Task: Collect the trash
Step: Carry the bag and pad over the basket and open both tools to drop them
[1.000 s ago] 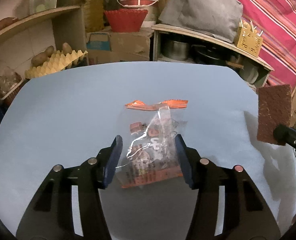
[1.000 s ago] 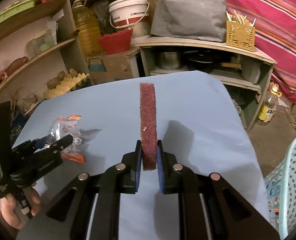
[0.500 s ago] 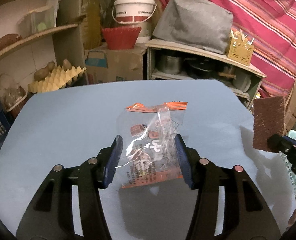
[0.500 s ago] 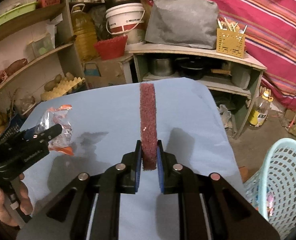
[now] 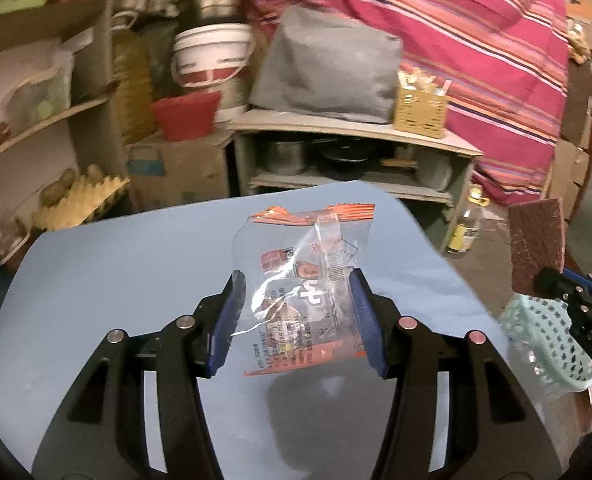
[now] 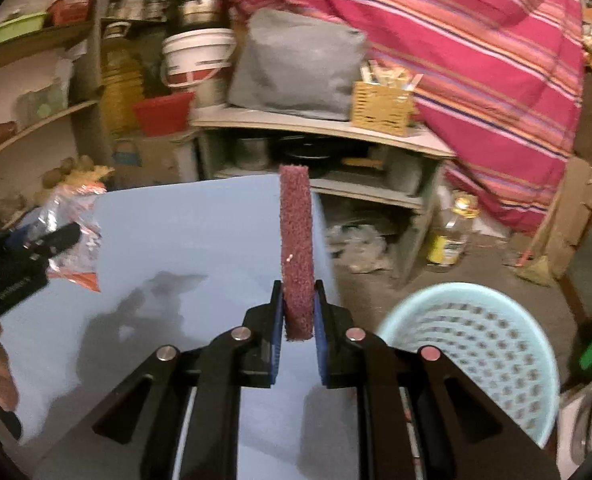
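My left gripper (image 5: pixel 297 312) is shut on a clear plastic wrapper with orange edges (image 5: pixel 307 276) and holds it above the blue table (image 5: pixel 96 280). The wrapper also shows at the left of the right wrist view (image 6: pixel 76 236). My right gripper (image 6: pixel 299 320) is shut on a dark red scouring pad (image 6: pixel 294 240), held upright on its edge above the table's right side. The pad also shows at the right of the left wrist view (image 5: pixel 537 244). A light green perforated basket (image 6: pixel 471 344) stands on the floor right of the table, just right of the right gripper.
Behind the table stands a low shelf unit (image 6: pixel 319 128) with pots, a grey bundle and a yellow holder. Curved wall shelves (image 5: pixel 40 120) and an egg tray (image 5: pixel 76 200) are at the left. A bottle (image 6: pixel 451 236) stands on the floor.
Both grippers have risen and swung to the right with their loads. The basket has come fully into the right wrist view and now shows in the left wrist view.
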The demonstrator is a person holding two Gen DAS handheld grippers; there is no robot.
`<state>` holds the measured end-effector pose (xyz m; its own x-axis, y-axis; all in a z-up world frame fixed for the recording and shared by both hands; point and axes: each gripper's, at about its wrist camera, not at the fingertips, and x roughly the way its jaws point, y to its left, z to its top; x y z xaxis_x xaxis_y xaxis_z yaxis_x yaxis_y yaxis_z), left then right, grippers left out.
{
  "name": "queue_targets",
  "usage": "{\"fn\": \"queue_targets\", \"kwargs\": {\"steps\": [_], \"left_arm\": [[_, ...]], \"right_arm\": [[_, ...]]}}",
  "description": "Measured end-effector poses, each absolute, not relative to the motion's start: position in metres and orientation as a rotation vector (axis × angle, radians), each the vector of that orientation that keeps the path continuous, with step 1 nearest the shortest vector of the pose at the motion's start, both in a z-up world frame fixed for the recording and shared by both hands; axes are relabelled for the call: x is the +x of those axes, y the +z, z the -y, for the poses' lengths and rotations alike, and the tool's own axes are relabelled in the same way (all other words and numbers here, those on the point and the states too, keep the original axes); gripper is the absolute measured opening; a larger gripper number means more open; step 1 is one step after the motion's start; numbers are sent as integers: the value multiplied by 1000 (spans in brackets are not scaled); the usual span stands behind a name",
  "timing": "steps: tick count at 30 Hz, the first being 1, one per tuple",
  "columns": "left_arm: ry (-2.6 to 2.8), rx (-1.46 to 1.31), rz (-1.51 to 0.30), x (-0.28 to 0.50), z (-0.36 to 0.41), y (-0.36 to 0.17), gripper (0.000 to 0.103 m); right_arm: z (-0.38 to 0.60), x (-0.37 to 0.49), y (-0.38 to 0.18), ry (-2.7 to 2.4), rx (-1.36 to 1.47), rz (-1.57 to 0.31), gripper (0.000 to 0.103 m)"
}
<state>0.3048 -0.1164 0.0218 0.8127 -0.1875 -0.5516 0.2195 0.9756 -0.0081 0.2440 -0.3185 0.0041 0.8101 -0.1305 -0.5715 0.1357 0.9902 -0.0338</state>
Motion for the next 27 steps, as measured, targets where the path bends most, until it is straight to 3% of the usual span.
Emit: {"fn": "queue_targets", "kwargs": {"steps": [10,27], "left_arm": [[-384,94,-560,279,218,29,52],[-600,159,-627,246,355,-13,52]], "right_arm": [[418,206,1,-307,26,-629,14],[518,172,-23,-418,165,-671,14]]}}
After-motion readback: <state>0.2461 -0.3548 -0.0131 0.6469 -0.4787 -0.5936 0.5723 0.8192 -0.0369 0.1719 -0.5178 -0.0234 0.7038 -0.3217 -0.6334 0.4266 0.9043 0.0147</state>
